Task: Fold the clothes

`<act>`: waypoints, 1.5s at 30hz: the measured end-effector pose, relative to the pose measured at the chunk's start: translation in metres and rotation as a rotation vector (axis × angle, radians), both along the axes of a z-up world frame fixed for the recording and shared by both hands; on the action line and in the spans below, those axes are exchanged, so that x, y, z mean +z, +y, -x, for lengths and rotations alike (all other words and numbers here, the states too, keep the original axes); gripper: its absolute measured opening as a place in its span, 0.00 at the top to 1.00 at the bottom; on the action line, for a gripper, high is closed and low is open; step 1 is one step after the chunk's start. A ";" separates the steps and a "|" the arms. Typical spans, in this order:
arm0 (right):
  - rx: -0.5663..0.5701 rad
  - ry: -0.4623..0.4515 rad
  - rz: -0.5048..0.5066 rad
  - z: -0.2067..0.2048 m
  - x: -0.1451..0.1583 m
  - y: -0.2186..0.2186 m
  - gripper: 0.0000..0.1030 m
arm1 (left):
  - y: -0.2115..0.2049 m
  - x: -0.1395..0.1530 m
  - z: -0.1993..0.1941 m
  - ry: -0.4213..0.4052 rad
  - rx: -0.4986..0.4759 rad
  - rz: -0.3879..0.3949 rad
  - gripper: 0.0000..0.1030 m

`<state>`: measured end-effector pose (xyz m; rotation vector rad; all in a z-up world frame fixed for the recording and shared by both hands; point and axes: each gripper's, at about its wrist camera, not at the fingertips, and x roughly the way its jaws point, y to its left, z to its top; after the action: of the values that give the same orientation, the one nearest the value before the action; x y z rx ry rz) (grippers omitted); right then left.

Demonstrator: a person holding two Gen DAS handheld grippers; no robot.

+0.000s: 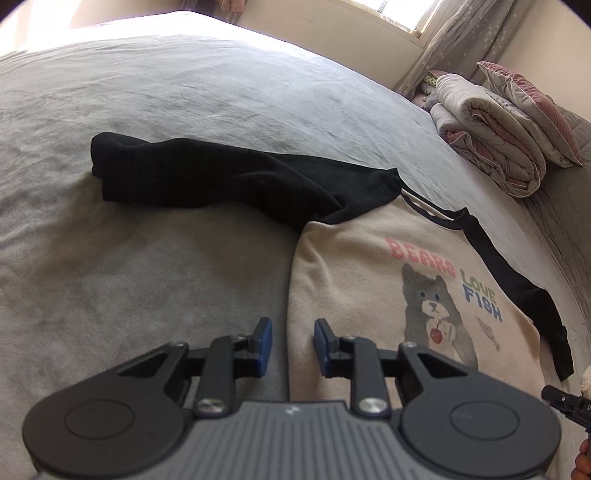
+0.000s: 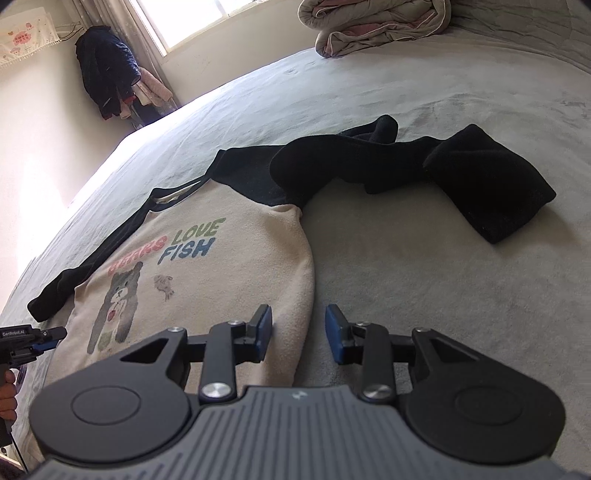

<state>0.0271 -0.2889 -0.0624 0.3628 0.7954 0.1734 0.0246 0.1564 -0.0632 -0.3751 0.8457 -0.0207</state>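
Observation:
A cream sweatshirt with black sleeves and a bear print lies face up on the grey bed. One black sleeve stretches out to the side, bunched. The other sleeve lies along the body's far edge. My left gripper hovers open just over the shirt's side edge near the hem, nothing pinched between its blue pads. In the right wrist view my right gripper is open over the opposite side edge of the sweatshirt, beside the crumpled sleeve. Each gripper's tip shows at the edge of the other's view.
A folded quilt with a pillow on it lies at the head of the bed, also seen as the quilt. Dark clothes hang in the room's corner by the window. A hand holds the left tool.

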 end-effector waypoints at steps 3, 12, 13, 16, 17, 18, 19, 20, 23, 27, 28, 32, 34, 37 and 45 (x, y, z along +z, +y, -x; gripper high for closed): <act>0.018 -0.005 0.023 0.013 -0.002 0.002 0.67 | -0.008 -0.001 0.015 -0.015 -0.053 -0.050 0.76; 0.090 -0.013 0.096 0.041 -0.002 0.018 0.66 | -0.013 -0.001 0.048 -0.049 -0.151 -0.109 0.76; 0.093 -0.013 0.103 0.044 -0.003 0.020 0.66 | -0.014 -0.001 0.050 -0.050 -0.155 -0.110 0.76; 0.105 -0.018 0.137 0.048 -0.004 0.027 0.66 | -0.018 -0.002 0.054 -0.053 -0.167 -0.125 0.76; 0.110 -0.020 0.154 0.049 -0.004 0.030 0.66 | -0.019 -0.002 0.055 -0.053 -0.171 -0.134 0.77; 0.118 -0.026 0.180 0.050 -0.005 0.033 0.66 | -0.021 -0.003 0.056 -0.053 -0.173 -0.142 0.77; 0.126 -0.032 0.209 0.051 -0.005 0.038 0.66 | -0.022 -0.003 0.056 -0.051 -0.172 -0.147 0.79; 0.134 -0.039 0.237 0.053 -0.006 0.042 0.66 | -0.024 -0.003 0.056 -0.048 -0.174 -0.147 0.86; 0.146 -0.057 0.314 0.057 -0.006 0.053 0.80 | -0.032 0.000 0.060 -0.064 -0.160 -0.188 0.94; 0.122 -0.097 0.428 0.067 0.004 0.061 0.90 | -0.040 0.019 0.072 -0.124 -0.166 -0.324 0.94; 0.121 -0.093 0.430 0.068 0.005 0.059 0.90 | -0.038 0.020 0.072 -0.111 -0.174 -0.323 0.94; 0.120 -0.066 0.420 0.068 0.009 0.049 0.86 | -0.022 0.011 0.066 -0.014 -0.174 -0.308 0.94; 0.101 -0.042 0.344 0.067 0.012 0.033 0.79 | -0.010 0.007 0.064 0.016 -0.152 -0.268 0.94; 0.054 -0.006 0.172 0.065 0.018 0.004 0.79 | 0.010 0.010 0.065 0.025 -0.119 -0.138 0.92; 0.022 0.072 -0.026 0.059 0.011 -0.019 0.78 | 0.012 0.021 0.068 -0.038 -0.119 0.010 0.92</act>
<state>-0.0316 -0.3081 -0.0515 0.3868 0.8691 0.1929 -0.0438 0.1680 -0.0423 -0.3327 0.8292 -0.1421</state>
